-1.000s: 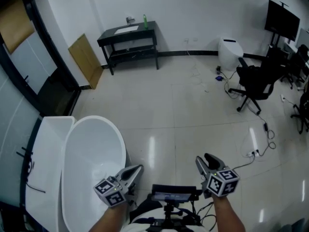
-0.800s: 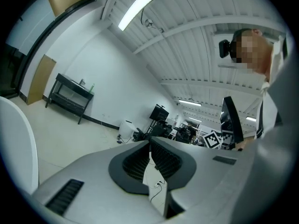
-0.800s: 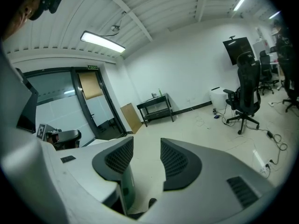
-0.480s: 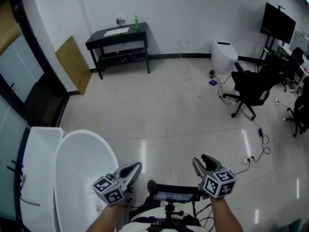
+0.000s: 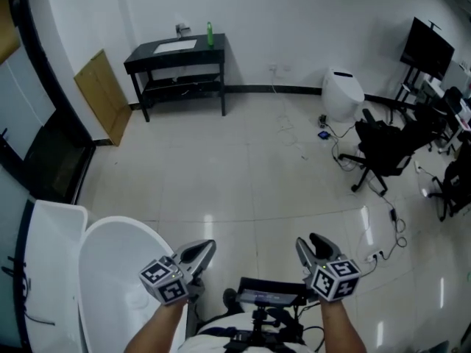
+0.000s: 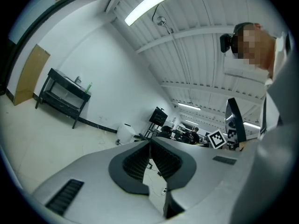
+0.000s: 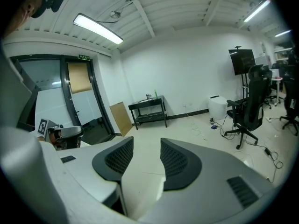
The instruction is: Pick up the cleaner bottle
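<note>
1. Approach step, nothing grasped yet. The next move calls for crossing the floor to the desk [image 5: 143, 54] and lining a claw up on the bottle.
2. Left claw [image 5: 200, 251] is pinched together and empty. Right claw [image 5: 312, 245] is parted a moderate gap, also empty.
3. Cleaner bottle [image 5: 210, 34] (the green one, presumably) stands upright on the far desk, well apart from both claws.

The head view looks steeply down, left gripper [image 5: 200, 250] and right gripper [image 5: 310, 243] close at its bottom. Both gripper views look low across the floor [image 5: 243, 168]; all three share the table [image 5: 176, 50].
</note>
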Demonstrator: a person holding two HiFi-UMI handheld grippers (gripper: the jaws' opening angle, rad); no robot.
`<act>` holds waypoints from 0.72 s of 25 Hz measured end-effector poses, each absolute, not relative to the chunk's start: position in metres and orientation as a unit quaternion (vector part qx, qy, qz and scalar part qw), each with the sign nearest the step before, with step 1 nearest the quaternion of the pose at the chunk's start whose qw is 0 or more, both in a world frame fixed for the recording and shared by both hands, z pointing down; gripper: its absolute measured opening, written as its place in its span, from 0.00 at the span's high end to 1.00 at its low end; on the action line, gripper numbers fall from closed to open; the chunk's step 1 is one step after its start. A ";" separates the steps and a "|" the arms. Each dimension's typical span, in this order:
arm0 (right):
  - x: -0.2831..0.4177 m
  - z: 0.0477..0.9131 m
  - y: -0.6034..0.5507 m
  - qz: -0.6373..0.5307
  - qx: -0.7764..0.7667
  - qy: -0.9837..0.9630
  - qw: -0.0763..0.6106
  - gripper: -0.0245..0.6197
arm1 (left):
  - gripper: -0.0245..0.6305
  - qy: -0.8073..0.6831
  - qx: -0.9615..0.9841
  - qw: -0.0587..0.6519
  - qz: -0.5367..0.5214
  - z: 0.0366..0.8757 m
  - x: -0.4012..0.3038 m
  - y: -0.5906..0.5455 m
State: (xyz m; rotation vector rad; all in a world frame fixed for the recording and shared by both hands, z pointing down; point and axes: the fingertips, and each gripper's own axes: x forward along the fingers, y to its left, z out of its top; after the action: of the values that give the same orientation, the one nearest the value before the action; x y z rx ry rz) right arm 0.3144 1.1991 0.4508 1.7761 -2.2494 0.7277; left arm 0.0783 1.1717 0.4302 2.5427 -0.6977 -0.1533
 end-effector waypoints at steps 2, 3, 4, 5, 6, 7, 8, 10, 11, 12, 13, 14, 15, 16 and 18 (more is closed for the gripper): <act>0.306 0.451 1.184 0.244 0.596 -0.759 0.094 0.67 | 0.96 -0.260 0.931 0.250 -0.055 0.430 0.069 1.157; 0.302 0.451 1.177 0.244 0.594 -0.761 0.096 0.67 | 0.96 -0.263 0.930 0.250 -0.056 0.430 0.064 1.151; 0.299 0.451 1.170 0.244 0.592 -0.762 0.096 0.67 | 0.96 -0.266 0.929 0.251 -0.057 0.430 0.061 1.146; 0.296 0.451 1.163 0.244 0.590 -0.764 0.096 0.67 | 0.96 -0.268 0.928 0.251 -0.058 0.429 0.059 1.140; 0.295 0.450 1.156 0.244 0.588 -0.765 0.095 0.67 | 0.96 -0.269 0.928 0.252 -0.059 0.429 0.057 1.135; 0.293 0.450 1.148 0.243 0.586 -0.767 0.093 0.67 | 0.96 -0.270 0.928 0.252 -0.058 0.429 0.057 1.130; 0.293 0.450 1.140 0.243 0.584 -0.769 0.092 0.67 | 0.96 -0.272 0.927 0.252 -0.057 0.429 0.057 1.124; 0.294 0.453 1.123 0.244 0.579 -0.773 0.092 0.67 | 0.96 -0.276 0.926 0.251 -0.056 0.430 0.059 1.111; 0.296 0.456 1.114 0.245 0.576 -0.774 0.093 0.67 | 0.96 -0.278 0.926 0.250 -0.055 0.431 0.061 1.104; 0.298 0.460 1.104 0.247 0.573 -0.776 0.093 0.67 | 0.96 -0.282 0.925 0.250 -0.055 0.432 0.063 1.097; 0.300 0.464 1.093 0.249 0.570 -0.777 0.092 0.67 | 0.96 -0.286 0.924 0.249 -0.054 0.433 0.064 1.088; 0.301 0.466 1.081 0.252 0.567 -0.779 0.092 0.67 | 0.96 -0.291 0.922 0.249 -0.053 0.434 0.064 1.079; 0.302 0.468 1.068 0.253 0.563 -0.782 0.091 0.67 | 0.96 -0.297 0.921 0.248 -0.052 0.434 0.064 1.068; 0.304 0.469 1.055 0.253 0.558 -0.785 0.090 0.67 | 0.96 -0.303 0.919 0.247 -0.052 0.434 0.065 1.057; 0.311 0.469 1.028 0.249 0.551 -0.791 0.094 0.67 | 0.96 -0.317 0.915 0.246 -0.051 0.433 0.071 1.035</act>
State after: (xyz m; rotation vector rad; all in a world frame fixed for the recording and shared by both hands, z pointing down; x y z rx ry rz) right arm 0.3106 1.0278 0.4689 1.6334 -2.3470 0.7383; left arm 0.0706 1.0347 0.4327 2.4958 -0.8638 -0.1405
